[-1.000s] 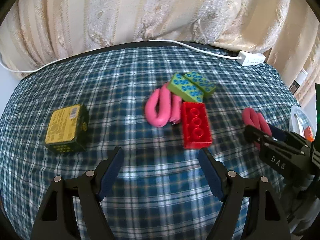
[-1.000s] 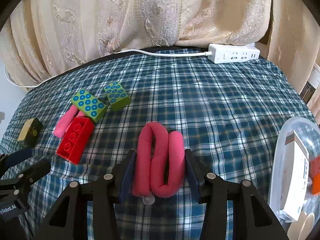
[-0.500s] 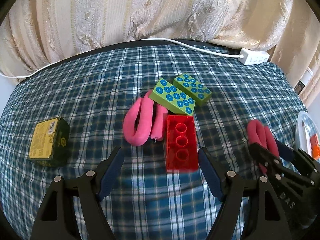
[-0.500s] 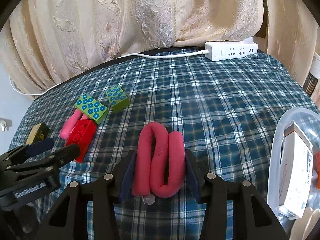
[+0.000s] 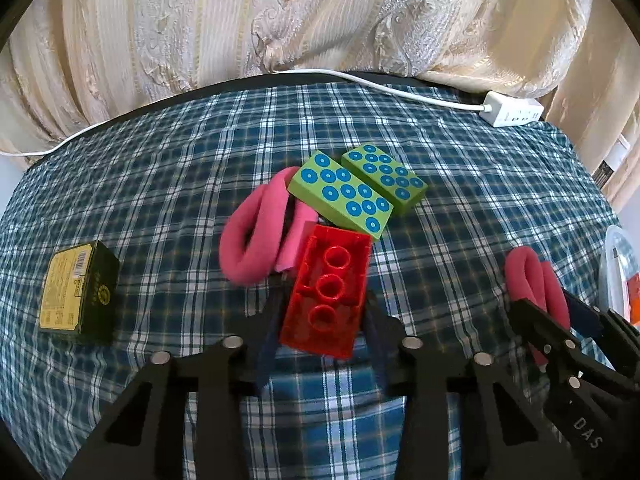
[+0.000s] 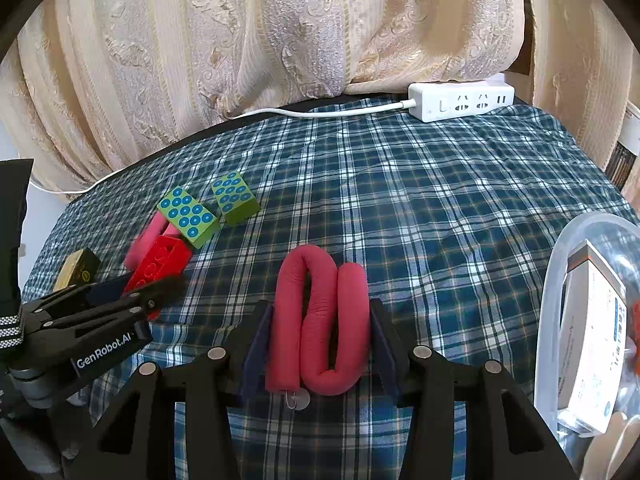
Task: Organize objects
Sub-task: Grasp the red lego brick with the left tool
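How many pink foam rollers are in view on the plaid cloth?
2. One pink roller lies beside the red brick, partly under a green dotted block. The other roller sits between the right gripper jaws. None seems hidden.

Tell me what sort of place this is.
Probably a home room: a table under a blue plaid cloth, heavy cream brocade curtains right behind it, and a white power strip lying at the table's far edge.

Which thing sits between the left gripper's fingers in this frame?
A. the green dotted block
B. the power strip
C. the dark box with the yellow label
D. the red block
D: in the left wrist view the red block lies between the closing fingers of the left gripper.
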`<state>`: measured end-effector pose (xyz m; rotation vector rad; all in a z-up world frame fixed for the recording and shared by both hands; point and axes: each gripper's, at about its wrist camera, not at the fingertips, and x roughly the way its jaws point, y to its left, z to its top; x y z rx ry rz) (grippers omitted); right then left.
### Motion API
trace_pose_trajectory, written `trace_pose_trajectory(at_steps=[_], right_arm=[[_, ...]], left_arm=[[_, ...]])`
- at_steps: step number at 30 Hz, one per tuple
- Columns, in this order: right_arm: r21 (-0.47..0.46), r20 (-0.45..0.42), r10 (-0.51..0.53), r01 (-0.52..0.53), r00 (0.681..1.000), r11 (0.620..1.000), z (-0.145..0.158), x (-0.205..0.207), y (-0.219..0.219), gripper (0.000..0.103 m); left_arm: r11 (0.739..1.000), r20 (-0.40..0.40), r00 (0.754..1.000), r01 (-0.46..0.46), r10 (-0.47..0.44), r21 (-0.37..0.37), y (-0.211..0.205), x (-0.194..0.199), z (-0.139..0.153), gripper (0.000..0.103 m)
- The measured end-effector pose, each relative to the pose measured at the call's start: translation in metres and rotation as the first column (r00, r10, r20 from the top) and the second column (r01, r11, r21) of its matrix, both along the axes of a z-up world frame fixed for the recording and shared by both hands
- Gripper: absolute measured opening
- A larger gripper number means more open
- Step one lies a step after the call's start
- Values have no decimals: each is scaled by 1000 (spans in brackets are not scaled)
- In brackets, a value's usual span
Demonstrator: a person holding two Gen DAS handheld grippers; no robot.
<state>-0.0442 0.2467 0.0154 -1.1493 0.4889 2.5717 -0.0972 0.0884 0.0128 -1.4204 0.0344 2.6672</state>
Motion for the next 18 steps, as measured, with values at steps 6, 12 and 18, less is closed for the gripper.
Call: trace_pose_trajectory(at_steps=[6,12,18], right_arm=[[-7,-34,-4,3,999,1000,5,3,1,50],[-9,-56,-8,8,998,1000,9,6,2,50],[-4,-71,-9,9,997,1000,11,9,1,50]], left_arm=[[1000,1,1000,3,-3,4,-3,7,2,32],[1000,-11,1000,-4,4,12,-10,23,9,32],[999,-23,1000,-15,16,30,-19,39,16,32]])
